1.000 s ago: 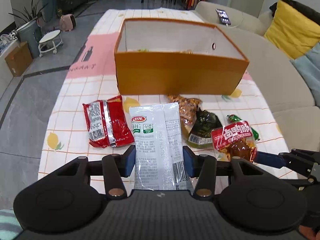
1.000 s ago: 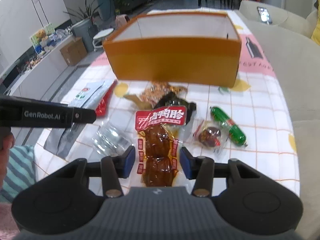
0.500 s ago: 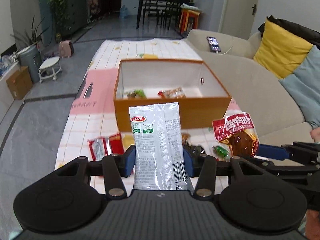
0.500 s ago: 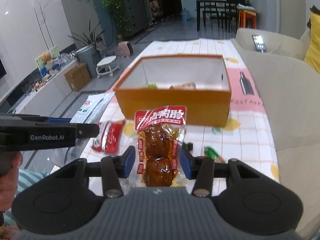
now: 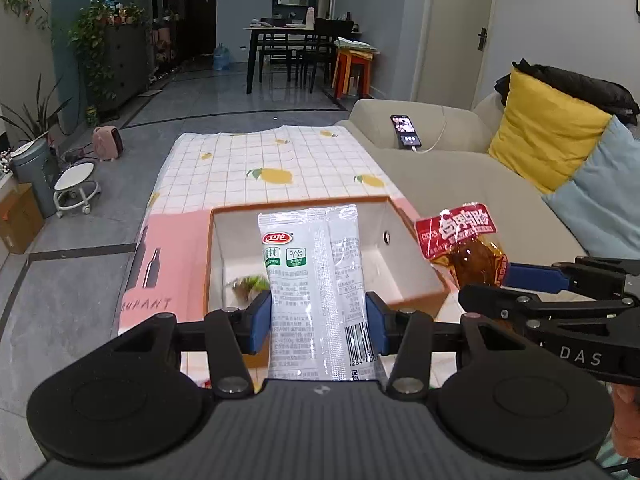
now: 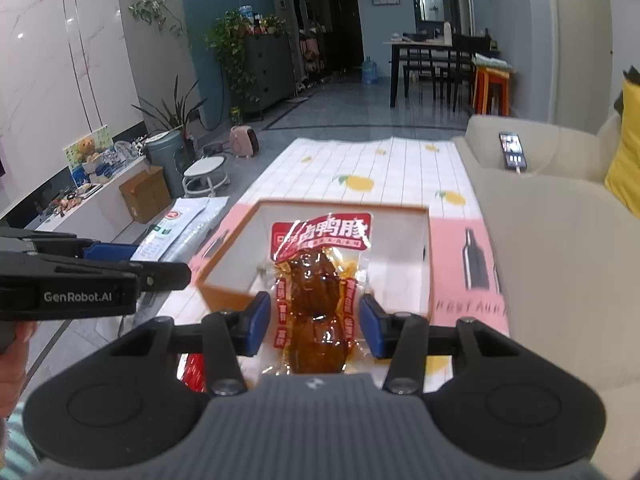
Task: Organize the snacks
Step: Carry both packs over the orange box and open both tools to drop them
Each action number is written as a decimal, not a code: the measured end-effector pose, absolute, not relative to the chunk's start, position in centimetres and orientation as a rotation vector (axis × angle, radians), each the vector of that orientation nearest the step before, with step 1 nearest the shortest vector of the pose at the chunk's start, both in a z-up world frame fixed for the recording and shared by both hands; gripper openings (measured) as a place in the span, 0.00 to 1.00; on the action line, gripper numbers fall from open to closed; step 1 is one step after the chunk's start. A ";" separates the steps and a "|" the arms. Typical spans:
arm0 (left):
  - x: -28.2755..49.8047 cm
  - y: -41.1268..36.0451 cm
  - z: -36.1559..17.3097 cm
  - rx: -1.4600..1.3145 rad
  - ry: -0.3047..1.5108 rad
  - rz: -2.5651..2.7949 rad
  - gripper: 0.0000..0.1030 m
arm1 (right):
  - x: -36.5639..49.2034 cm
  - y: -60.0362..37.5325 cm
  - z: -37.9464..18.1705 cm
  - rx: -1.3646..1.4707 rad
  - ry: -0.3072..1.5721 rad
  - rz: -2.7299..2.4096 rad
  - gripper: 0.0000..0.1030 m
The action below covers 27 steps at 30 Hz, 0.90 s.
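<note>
Holding, left: the left gripper (image 5: 318, 322) has its blue pads (image 5: 259, 326) clamped on the sides of a white snack packet (image 5: 316, 284), which stands upright between them, barcode end down.
Holding, right: the right gripper (image 6: 312, 322) has its jaws clamped on a clear pouch of brown meat with a red header (image 6: 318, 284), also upright.
Height: both packets hang in the air above the table, clear of the cloth.
Box: an orange cardboard box (image 5: 416, 276) with a white inside sits open on the table, past the fingertips of both grippers; its near wall faces the cameras.
Box contents: a green-wrapped snack (image 5: 250, 285) lies on the box floor near its left wall, blurred; whatever else is inside is hidden by the white packet.
Table: a checked cloth with lemon prints (image 5: 272, 168) covers it, with a pink band (image 5: 168, 264) running under the box.
Left behind: a red packet (image 6: 192, 370) lies on the cloth near the table's near edge, mostly hidden under the right gripper.
Side by side: in the left view the right gripper's pouch shows to the right of the box; in the right view the left gripper's packet shows at the table's left edge.
Beyond: a beige sofa (image 5: 448, 168) runs along the table's right edge, a phone (image 5: 405, 131) on its arm.
</note>
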<state>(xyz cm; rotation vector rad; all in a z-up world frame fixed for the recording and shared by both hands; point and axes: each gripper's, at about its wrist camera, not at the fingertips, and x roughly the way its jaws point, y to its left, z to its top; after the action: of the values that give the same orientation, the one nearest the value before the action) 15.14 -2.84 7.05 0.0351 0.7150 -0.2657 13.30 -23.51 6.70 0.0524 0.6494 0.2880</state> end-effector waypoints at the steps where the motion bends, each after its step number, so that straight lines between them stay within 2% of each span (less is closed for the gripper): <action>1: 15.9 -3.0 7.2 0.043 0.710 -0.260 0.53 | 14.1 -23.5 7.1 0.045 0.642 0.286 0.45; 12: 23.9 -3.9 5.4 0.036 0.758 -0.249 0.53 | 24.2 -23.8 6.1 -0.006 0.688 0.279 0.45; 27: 33.0 -5.2 -5.6 0.121 1.055 -0.196 0.53 | 36.3 -22.8 -4.6 -0.152 0.923 0.220 0.45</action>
<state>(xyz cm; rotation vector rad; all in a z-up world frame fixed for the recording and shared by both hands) 33.05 -5.15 -5.56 0.1208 1.0552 -0.1961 36.35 -22.78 -4.63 -0.1516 0.9232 0.2200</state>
